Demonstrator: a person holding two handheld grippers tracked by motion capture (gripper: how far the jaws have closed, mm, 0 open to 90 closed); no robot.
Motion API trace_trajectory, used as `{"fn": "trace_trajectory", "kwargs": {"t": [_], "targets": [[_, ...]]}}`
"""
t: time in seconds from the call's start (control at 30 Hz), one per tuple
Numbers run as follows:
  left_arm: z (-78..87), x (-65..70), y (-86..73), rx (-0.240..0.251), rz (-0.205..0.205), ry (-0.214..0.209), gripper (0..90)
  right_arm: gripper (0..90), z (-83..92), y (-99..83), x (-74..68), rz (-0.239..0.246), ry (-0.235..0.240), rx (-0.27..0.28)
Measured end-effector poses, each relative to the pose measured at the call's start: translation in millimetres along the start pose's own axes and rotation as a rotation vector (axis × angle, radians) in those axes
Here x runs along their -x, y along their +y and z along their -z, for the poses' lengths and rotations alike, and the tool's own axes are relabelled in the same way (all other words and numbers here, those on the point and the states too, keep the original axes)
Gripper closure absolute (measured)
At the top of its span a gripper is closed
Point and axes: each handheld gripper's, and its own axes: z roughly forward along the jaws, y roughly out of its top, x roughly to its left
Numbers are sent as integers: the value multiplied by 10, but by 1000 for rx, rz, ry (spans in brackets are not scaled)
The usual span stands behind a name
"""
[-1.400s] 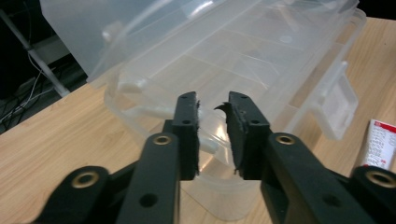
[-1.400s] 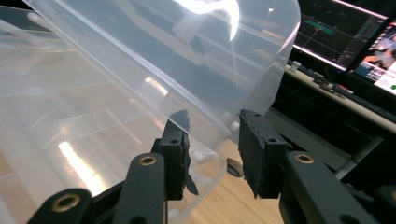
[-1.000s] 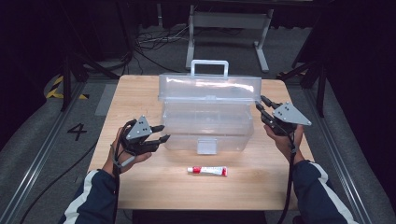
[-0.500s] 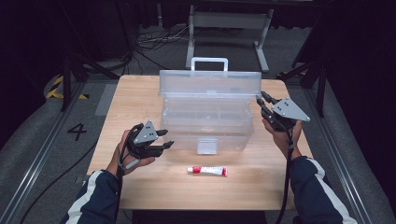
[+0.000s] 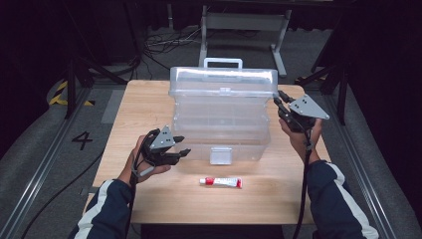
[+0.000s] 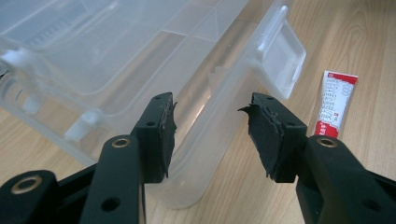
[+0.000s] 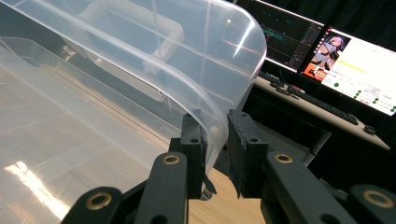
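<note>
A clear plastic box (image 5: 221, 130) stands mid-table, its latch (image 6: 280, 60) hanging at the front. Its lid (image 5: 224, 82) is tilted up. My right gripper (image 5: 277, 98) is at the lid's right end. In the right gripper view its jaws (image 7: 215, 140) have just been closing, and the lid's curved edge (image 7: 212, 116) is pinched between the pads. My left gripper (image 5: 181, 145) hovers by the box's front left corner. Its jaws (image 6: 210, 126) have just been opening, and the corner lies beyond them untouched. A red-and-white tube (image 5: 220, 182) lies in front of the box.
The wooden table (image 5: 144, 104) has bare strips to the left of the box and along the front around the tube (image 6: 336, 100). Dark floor with cables and a metal stand lies behind it. Monitors (image 7: 355, 65) glow beyond the lid in the right gripper view.
The lid has tipped up a little with my right gripper on its edge. My left gripper has slid slightly nearer the box front and its jaws have widened.
</note>
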Motion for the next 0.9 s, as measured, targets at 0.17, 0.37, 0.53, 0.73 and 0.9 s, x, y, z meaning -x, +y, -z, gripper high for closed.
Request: {"fn": "trace_trajectory", "kwargs": {"t": [0.17,0.37,0.53,0.73,0.9], "targets": [[-80,20,26,-25,-27,-8,540,776,-38,47,31,-4,-1,-11],[-168,2,41,-36,-24,-28,560,778,-77,84,58,-11,1,-15],[-209,-26,33,-46,-17,-30,568,778,-89,92,82,-18,10,-17],[-257,-68,16,-57,-14,-29,597,783,-123,122,92,-20,-2,-20],[-294,-96,10,-91,-36,-28,634,786,-153,144,118,-22,0,-22]]}}
